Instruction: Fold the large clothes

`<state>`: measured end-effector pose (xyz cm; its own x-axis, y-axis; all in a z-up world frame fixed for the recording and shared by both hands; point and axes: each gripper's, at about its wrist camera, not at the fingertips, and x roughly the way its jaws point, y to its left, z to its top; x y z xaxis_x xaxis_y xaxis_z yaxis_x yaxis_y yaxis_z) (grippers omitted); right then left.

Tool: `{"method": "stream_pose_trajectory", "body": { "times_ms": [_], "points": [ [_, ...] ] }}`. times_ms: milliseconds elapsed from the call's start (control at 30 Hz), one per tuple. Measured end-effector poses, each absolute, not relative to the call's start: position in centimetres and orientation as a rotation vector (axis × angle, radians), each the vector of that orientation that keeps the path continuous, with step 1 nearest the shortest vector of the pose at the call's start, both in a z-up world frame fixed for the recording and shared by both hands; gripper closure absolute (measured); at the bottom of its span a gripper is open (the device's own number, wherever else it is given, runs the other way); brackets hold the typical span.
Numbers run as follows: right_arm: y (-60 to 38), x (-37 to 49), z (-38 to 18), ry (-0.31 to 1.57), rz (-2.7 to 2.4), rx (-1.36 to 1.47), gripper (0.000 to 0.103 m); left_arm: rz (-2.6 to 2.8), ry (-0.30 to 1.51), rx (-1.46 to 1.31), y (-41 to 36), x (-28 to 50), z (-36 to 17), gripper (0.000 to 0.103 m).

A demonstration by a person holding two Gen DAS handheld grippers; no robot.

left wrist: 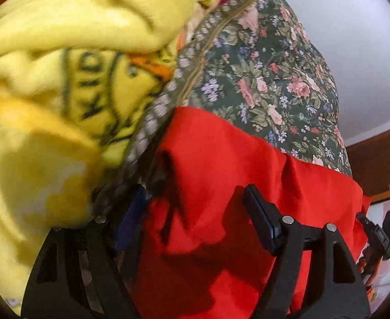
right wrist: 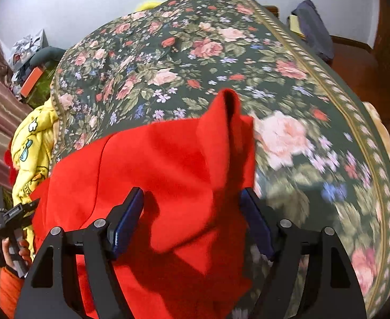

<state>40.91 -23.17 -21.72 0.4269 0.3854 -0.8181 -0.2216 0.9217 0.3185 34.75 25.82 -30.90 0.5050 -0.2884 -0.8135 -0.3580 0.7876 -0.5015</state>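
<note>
A red garment (left wrist: pixel 221 164) lies on a floral bedspread (left wrist: pixel 269 79). In the left wrist view my left gripper (left wrist: pixel 195 210) stands open over the red fabric, its pads apart on either side of a flat stretch and not pressing it. From the right wrist view the red garment (right wrist: pixel 152 164) has a raised fold running up between the fingers of my right gripper (right wrist: pixel 192 210), which is open too; the pads stand clear of the fold. The other gripper (right wrist: pixel 11 212), held by a hand in an orange sleeve, shows at the left edge.
A crumpled yellow printed blanket (left wrist: pixel 48 85) is heaped left of the red garment, also visible as yellow fabric (right wrist: pixel 32 154). The floral bedspread (right wrist: pixel 195 53) stretches far ahead. A dark cloth (right wrist: pixel 312 26) hangs at the back right, and clutter with an orange box (right wrist: pixel 31 79) sits back left.
</note>
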Motion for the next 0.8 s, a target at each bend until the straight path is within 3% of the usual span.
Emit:
{"method": "stream_pose_trajectory", "body": {
  "times_ms": [100, 133, 233, 267, 333, 800],
  "points": [
    [-23.4, 41.8, -21.6, 1.021, 0.399, 0.212, 0.034, 0.037, 1.058, -0.674, 25.2, 35.8, -31.0, 0.029],
    [-23.4, 42.0, -21.6, 1.012, 0.399, 0.224, 0.041, 0.032, 1.052, -0.672, 25.0, 36.0, -31.0, 0.03],
    [-23.9, 42.8, -21.5, 0.998, 0.413, 0.271, 0.081, 0.053, 1.047, -0.661, 25.0, 36.5, -30.8, 0.059],
    [-24.1, 42.9, -21.4, 0.994, 0.42, 0.292, 0.09, 0.062, 1.048, -0.645, 25.0, 36.5, -30.6, 0.076],
    [-24.1, 43.1, -20.8, 0.953, 0.431, 0.31, 0.093, 0.067, 1.034, -0.616, 25.0, 36.6, -29.6, 0.089],
    [-22.0, 46.7, -13.4, 0.766, 0.402, 0.188, 0.097, 0.092, 0.786, -0.399, 23.7, 41.0, -17.4, 0.09]
  ]
}}
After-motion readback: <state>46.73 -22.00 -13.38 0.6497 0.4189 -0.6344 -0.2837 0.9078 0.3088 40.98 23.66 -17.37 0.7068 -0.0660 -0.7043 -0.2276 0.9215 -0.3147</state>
